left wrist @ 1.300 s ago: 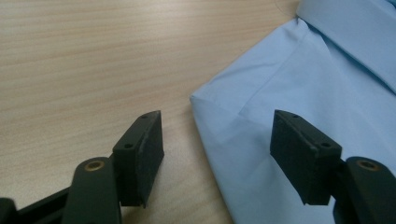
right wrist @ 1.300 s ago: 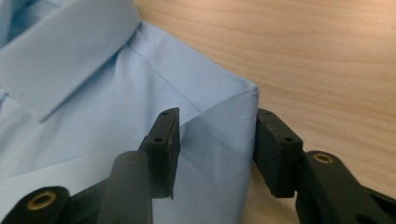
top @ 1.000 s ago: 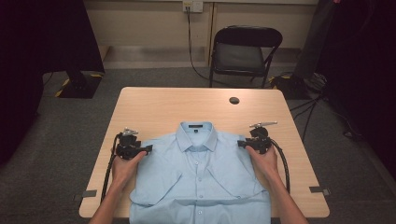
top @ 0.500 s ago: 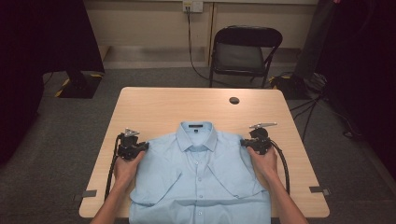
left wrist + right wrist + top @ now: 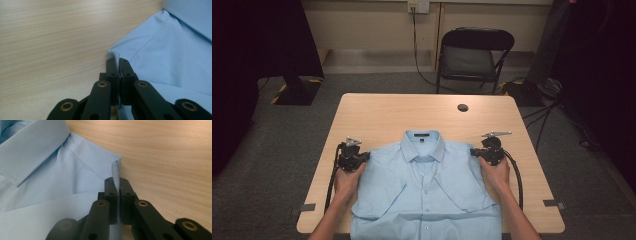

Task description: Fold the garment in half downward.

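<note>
A light blue button-up shirt (image 5: 427, 190) lies face up on the wooden table (image 5: 412, 112), collar toward the far side, its hem past the near edge. My left gripper (image 5: 362, 156) sits at the shirt's left shoulder corner. In the left gripper view its jaws have just been closing and now pinch a fold of that corner (image 5: 116, 60). My right gripper (image 5: 476, 151) sits at the right shoulder corner. The right gripper view has it shut on a raised ridge of fabric (image 5: 116, 180), with the collar (image 5: 30, 150) to its left.
A small dark round object (image 5: 462, 107) lies on the far part of the table. A black folding chair (image 5: 472, 55) stands beyond the table's far edge. Bare wood runs between the collar and that edge. Cables trail from both grippers along the forearms.
</note>
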Action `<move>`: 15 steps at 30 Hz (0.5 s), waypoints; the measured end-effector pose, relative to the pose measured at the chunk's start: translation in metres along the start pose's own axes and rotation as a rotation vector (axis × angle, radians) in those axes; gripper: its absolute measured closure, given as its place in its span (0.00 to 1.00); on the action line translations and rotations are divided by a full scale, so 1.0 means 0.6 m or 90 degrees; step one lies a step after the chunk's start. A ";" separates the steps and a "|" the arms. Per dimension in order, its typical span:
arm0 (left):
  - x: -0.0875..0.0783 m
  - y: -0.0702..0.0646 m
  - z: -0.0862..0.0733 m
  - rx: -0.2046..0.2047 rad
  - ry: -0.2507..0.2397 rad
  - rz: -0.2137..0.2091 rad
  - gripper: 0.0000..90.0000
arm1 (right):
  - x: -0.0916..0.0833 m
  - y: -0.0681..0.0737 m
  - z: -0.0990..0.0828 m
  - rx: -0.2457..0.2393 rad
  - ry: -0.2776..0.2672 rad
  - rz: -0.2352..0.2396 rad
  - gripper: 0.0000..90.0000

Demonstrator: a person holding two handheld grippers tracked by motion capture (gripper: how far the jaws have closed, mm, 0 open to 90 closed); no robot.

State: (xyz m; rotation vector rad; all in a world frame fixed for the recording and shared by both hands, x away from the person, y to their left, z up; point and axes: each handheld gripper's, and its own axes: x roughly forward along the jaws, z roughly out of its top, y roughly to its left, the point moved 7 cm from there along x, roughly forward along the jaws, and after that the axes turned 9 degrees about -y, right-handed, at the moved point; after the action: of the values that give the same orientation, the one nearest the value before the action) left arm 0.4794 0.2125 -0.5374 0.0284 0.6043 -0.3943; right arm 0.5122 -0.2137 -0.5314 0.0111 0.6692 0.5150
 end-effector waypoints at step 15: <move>-0.031 -0.011 0.010 0.021 -0.013 -0.020 0.99 | -0.028 0.017 0.016 0.000 -0.030 0.020 0.97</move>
State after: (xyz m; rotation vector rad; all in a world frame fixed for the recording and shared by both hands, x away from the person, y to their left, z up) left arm 0.4665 0.2122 -0.5215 0.0471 0.5790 -0.4349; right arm 0.5020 -0.2108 -0.5120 0.0339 0.6239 0.5436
